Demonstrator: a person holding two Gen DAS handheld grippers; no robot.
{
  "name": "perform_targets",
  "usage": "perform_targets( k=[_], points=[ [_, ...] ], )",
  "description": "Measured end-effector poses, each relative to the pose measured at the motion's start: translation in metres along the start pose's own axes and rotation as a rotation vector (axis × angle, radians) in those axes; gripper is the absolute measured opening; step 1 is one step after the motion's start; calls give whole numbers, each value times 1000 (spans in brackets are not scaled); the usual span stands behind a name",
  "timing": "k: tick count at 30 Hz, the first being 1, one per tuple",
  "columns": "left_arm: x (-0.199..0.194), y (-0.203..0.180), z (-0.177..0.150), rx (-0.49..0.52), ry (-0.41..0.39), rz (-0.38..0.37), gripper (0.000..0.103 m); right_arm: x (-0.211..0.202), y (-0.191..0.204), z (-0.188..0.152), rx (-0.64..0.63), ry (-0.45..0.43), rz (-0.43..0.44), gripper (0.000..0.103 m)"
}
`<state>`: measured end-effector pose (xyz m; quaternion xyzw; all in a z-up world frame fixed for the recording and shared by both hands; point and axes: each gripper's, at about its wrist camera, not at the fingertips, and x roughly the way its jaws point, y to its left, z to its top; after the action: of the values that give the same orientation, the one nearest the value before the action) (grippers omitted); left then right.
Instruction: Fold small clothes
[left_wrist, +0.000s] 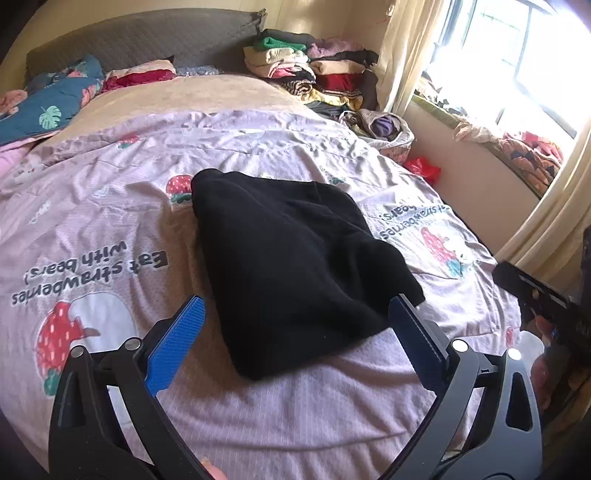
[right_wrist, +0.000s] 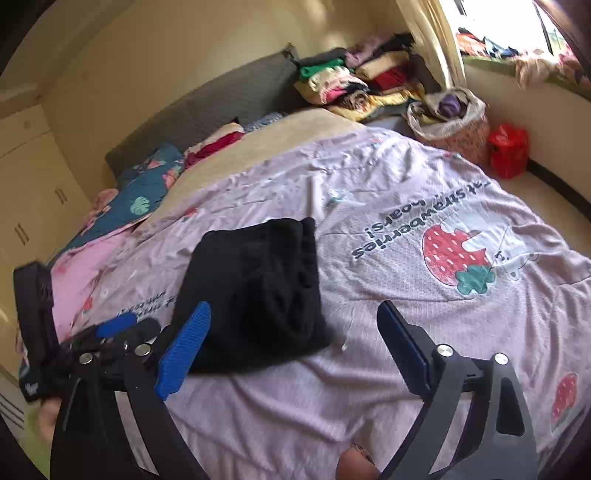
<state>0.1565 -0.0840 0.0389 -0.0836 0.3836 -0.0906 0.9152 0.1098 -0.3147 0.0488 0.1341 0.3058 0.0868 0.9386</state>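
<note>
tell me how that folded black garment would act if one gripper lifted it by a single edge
The black garment looks like soft, thick knit lying in stacked layers, so it would probably droop and unfold rather than stay flat. Its fuzzy surface should grip the ribbed blue pads well. Pushed, it would likely bunch up on the wrinkled strawberry-print cover rather than slide cleanly.

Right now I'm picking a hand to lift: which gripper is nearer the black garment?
Left. The left gripper straddles the black garment's near edge; the right gripper hovers just off its corner.
</note>
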Motion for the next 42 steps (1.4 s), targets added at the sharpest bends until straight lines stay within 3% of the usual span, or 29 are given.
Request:
perform_targets(
  k=[16, 34, 42],
  points=[
    [-41, 6, -24, 1, -13, -4, 93, -43, 32, -43, -64, -17, -7, 96],
    [-61, 13, -74, 25, -37, 16, 93, -65, 50, -100, -117, -115, -114, 98],
    [-59, 15, -89, 22, -30, 30, 93, -51, 50, -122, -120, -59, -156, 98]
  ],
)
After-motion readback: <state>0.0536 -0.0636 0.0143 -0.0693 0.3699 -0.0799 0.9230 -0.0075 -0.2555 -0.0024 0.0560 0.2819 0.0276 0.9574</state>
